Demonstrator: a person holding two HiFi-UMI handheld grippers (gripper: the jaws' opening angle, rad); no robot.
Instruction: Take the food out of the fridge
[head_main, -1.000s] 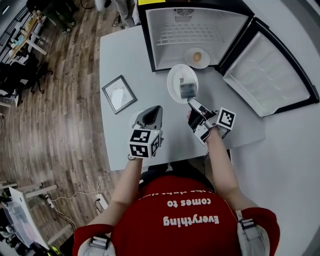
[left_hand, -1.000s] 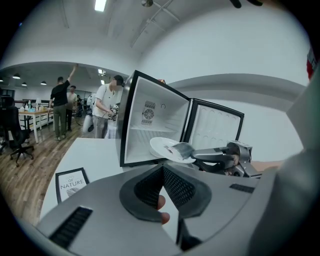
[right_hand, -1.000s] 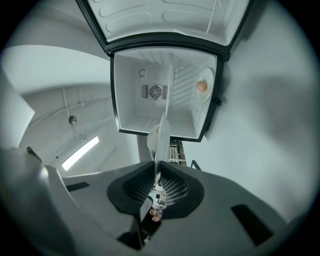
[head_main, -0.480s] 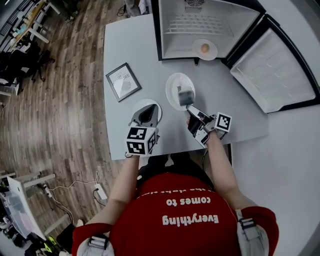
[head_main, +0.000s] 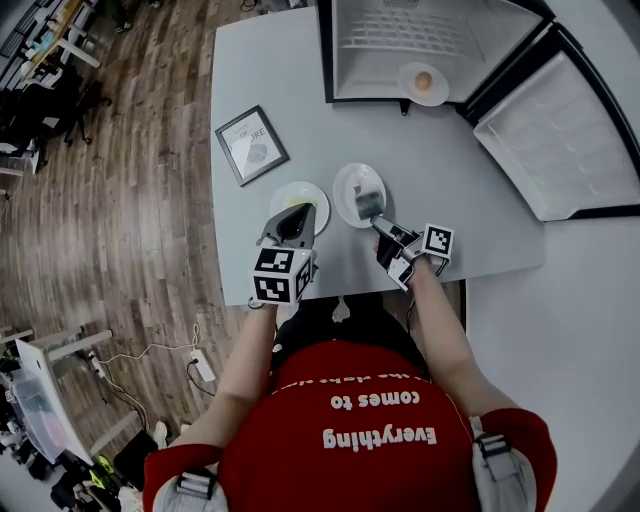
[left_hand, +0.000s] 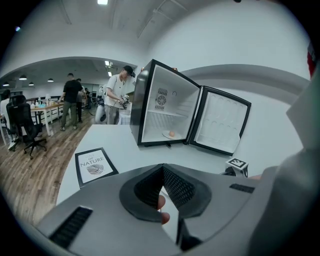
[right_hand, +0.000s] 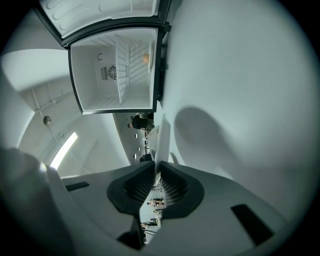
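The small black fridge (head_main: 440, 50) stands open at the far end of the grey table (head_main: 450, 190). Inside it a white plate with a round orange food (head_main: 423, 80) rests on the floor; it also shows in the left gripper view (left_hand: 171, 134). My left gripper (head_main: 293, 222) is shut on the rim of a white plate (head_main: 303, 195), and its jaws hide most of what lies on it. My right gripper (head_main: 372, 208) is shut on the rim of a second white plate (head_main: 352, 183), seen edge-on in the right gripper view (right_hand: 162, 137). Both plates sit low near the table's front edge.
A framed print (head_main: 252, 143) lies on the table to the left of the plates. The fridge door (head_main: 560, 130) hangs open to the right. Wood floor, desks and chairs (head_main: 50, 90) are at the left; people stand in the distance (left_hand: 117, 97).
Both grippers have brought their plates away from the fridge towards the table's front edge and lower. The right plate has come down the most.
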